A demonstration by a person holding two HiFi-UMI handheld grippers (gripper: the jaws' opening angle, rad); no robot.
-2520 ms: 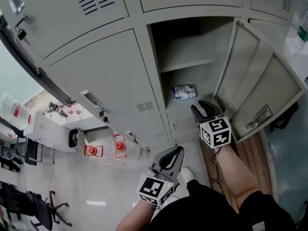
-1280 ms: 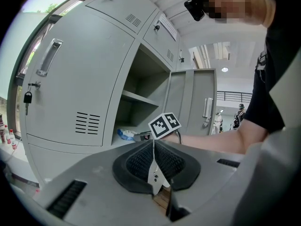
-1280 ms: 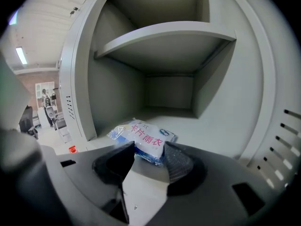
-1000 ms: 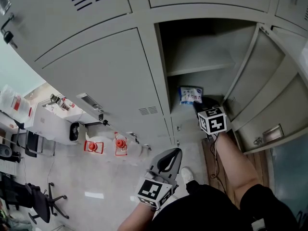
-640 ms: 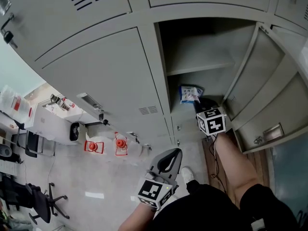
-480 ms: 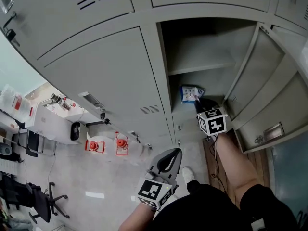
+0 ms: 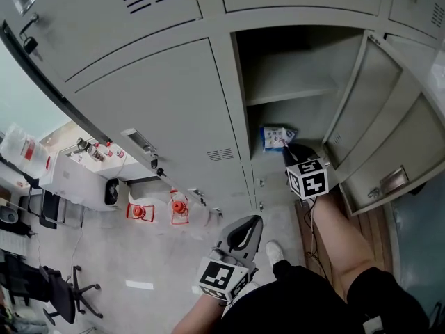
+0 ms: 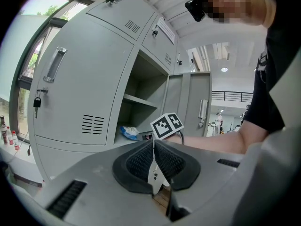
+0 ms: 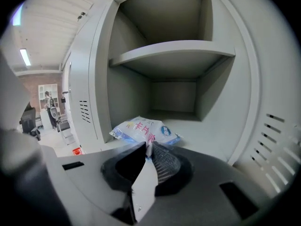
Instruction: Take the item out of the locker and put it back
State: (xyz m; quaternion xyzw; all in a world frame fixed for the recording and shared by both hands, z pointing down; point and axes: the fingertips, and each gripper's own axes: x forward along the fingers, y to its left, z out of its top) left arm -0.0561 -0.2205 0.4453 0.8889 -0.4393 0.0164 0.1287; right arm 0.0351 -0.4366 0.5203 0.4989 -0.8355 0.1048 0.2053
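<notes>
A bank of grey metal lockers point(image 7: 160, 96) fills most of the head view, rising from a pale floor point(image 7: 104, 256). One locker point(image 7: 299, 68) stands open, its door point(image 7: 375, 131) swung out to the right. A single shelf point(image 7: 292, 92) divides the inside into an upper and a lower space, and the shelf is bare on top. Far to the left on the floor are an office chair point(image 7: 62, 301) and two red and white objects point(image 7: 156, 209) that are too small to make out.

The person's right arm point(image 7: 334, 235) reaches toward the open locker. The right gripper point(image 7: 288, 146) is at the front edge of the lower space, pointing in and slightly down. Its fingers point(image 9: 162, 166) have just been closing and now pinch the near end of a blue and white plastic packet point(image 9: 141, 128). The packet lies on the bottom of the locker, under the shelf, close to the front and toward the left wall. I cannot tell whether its far end is lifted off the metal.

The left gripper point(image 7: 254, 223) is held low, near the person's body and well apart from the locker. Its fingers point(image 8: 141, 161) are pressed together with nothing between them.
</notes>
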